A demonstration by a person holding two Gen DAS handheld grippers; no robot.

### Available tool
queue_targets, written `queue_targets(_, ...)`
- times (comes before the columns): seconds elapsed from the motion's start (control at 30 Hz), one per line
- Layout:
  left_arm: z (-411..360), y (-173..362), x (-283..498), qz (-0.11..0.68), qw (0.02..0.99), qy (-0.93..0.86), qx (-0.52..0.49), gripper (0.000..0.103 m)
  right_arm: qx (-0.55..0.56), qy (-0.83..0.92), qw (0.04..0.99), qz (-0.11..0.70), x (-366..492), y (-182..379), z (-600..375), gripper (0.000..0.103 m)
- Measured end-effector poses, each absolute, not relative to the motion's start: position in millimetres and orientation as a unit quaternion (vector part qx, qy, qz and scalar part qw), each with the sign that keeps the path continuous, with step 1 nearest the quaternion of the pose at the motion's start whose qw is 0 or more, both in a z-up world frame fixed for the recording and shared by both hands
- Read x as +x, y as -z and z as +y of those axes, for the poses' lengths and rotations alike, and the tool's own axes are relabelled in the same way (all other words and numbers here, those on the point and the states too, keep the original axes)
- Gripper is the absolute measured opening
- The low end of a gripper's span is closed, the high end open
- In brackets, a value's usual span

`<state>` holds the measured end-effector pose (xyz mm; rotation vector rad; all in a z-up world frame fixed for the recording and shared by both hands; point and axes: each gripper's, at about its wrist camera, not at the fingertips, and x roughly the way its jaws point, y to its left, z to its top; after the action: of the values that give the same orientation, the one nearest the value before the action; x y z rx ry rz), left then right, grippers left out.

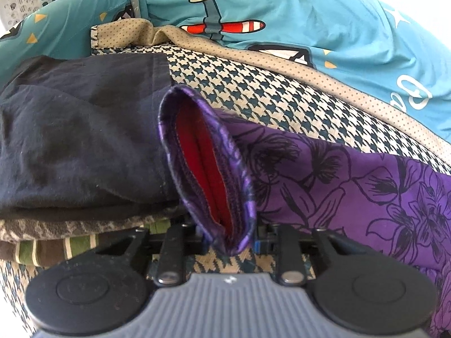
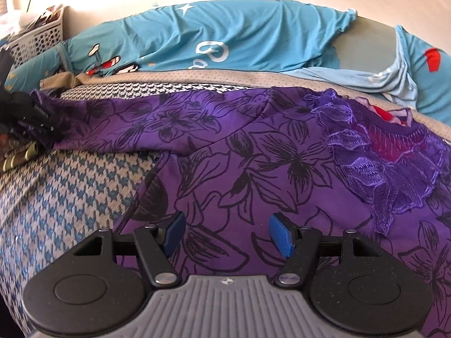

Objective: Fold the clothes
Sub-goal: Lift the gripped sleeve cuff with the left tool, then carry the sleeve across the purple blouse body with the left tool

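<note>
A purple top with black flower outlines (image 2: 253,146) lies spread flat on the houndstooth cover (image 2: 70,197); its lace-trimmed neckline (image 2: 380,169) is at the right. One sleeve (image 1: 352,174) stretches to the left, and its cuff (image 1: 208,169), red inside, stands up between the fingers of my left gripper (image 1: 229,242). That gripper is shut on the cuff's lower edge. The right wrist view shows the left gripper (image 2: 31,118) at the far left, at the sleeve's end. My right gripper (image 2: 228,233) hovers open over the top's body, blue pads (image 2: 282,236) apart with nothing between them.
A stack of folded clothes, dark navy (image 1: 70,140) over striped green (image 1: 56,250), sits left of the cuff. A teal aeroplane-print blanket (image 1: 282,0) lies bunched behind. A white perforated basket (image 2: 36,39) stands at the far left by the wall.
</note>
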<state>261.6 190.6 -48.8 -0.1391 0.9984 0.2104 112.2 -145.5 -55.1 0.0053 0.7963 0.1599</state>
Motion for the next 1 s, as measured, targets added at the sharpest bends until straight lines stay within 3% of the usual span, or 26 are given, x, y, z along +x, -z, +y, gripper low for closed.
queue_targets(0.33,182,44,258,0.466,0.877,-0.099,-0.059,0.013,-0.003,-0.070,0.920,0.385,110,53,-148,0.065)
queue_targets(1.0,109,19,245,0.447,0.893,-0.008,-0.053,0.012,0.022,-0.006,0.927,0.375,95,40,-195,0.065)
